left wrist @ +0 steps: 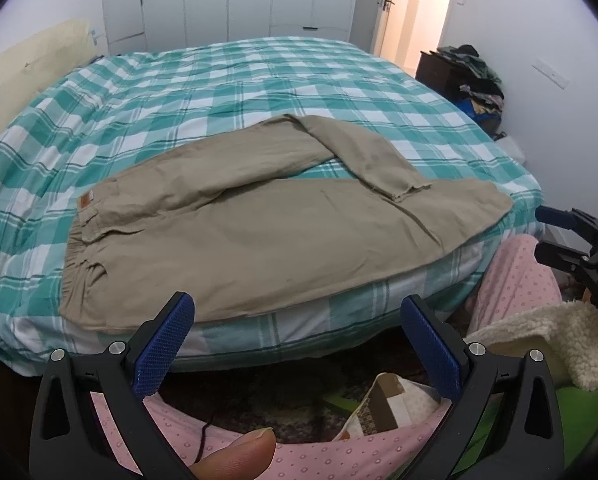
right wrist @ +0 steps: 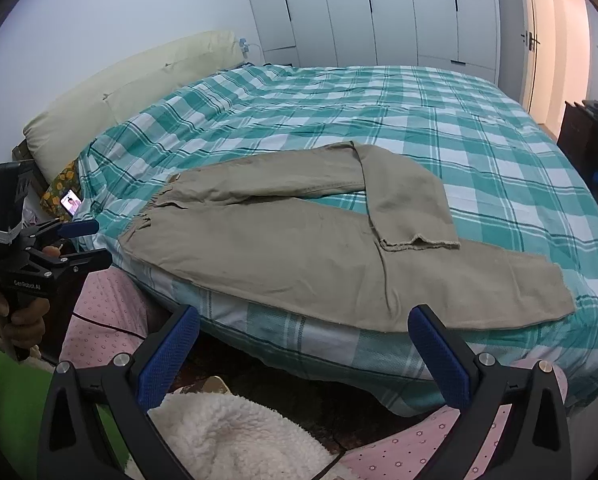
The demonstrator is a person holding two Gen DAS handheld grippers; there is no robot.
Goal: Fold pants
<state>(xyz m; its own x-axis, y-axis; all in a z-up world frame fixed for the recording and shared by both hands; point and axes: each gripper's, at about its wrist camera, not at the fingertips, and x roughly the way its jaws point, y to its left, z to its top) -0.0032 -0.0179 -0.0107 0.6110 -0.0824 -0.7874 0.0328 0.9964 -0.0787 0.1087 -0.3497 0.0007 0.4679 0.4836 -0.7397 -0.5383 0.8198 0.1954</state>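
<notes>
Khaki pants (left wrist: 259, 224) lie flat on the bed near its front edge, waistband to the left, legs to the right. The far leg is bent back so its hem (left wrist: 407, 192) rests on the near leg. The pants show the same way in the right wrist view (right wrist: 319, 248). My left gripper (left wrist: 295, 320) is open and empty, held off the bed's front edge near the waist end. My right gripper (right wrist: 303, 332) is open and empty, off the front edge near the middle of the near leg. Each gripper also shows in the other's view, the right (left wrist: 555, 236) and the left (right wrist: 87, 244).
The bed (left wrist: 219, 92) has a green and white checked cover. A cream pillow (right wrist: 131, 92) and a lit phone (right wrist: 71, 202) lie at its head. A dark cabinet piled with clothes (left wrist: 471, 76) stands at the far right by an open door. My pink-clad knees and a fleece jacket (right wrist: 227, 436) are below.
</notes>
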